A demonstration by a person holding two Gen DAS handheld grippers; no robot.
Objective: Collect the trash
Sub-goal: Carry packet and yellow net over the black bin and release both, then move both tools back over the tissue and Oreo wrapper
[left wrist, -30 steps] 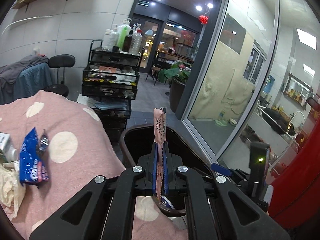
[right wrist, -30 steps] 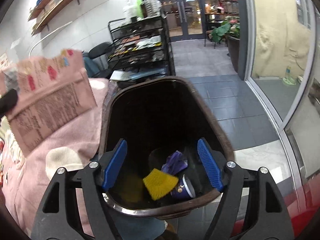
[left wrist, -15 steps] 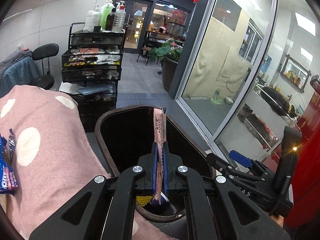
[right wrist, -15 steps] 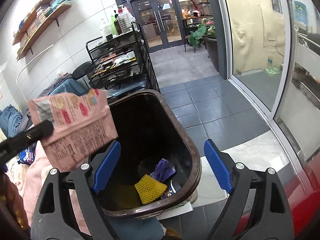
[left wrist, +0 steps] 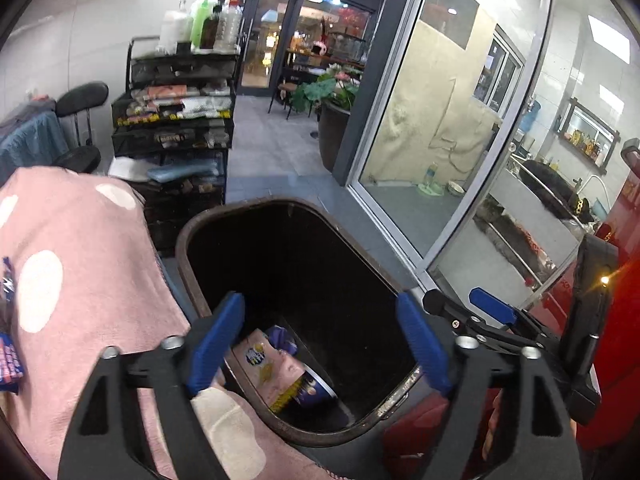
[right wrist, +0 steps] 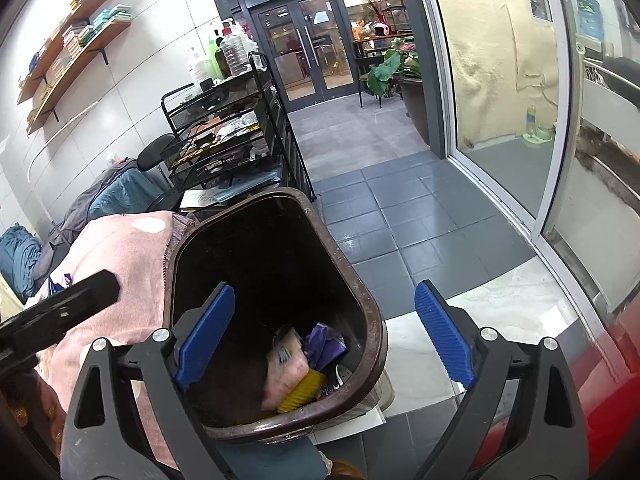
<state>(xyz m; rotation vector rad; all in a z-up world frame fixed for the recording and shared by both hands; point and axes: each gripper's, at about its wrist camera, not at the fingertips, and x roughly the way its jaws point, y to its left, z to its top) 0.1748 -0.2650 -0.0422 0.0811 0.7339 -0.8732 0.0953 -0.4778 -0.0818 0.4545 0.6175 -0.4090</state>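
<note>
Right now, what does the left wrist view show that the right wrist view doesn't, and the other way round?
Left wrist only: a blue snack wrapper at the frame's left edge, lying on the cloth. Right wrist only: wall shelves with books, and white paper under the bin. Both: the brown bin beside the pink dotted cloth, the pink packet inside it, and both grippers, left gripper and right gripper, open and empty.

- The left gripper [left wrist: 320,344] is held above the brown bin [left wrist: 208,308], its jaws having just been opened, with nothing between them.
- A pink packet [left wrist: 272,372] is seen lying inside the bin.
- A pink spotted cloth [left wrist: 92,264] is spread just beside the bin.
</note>
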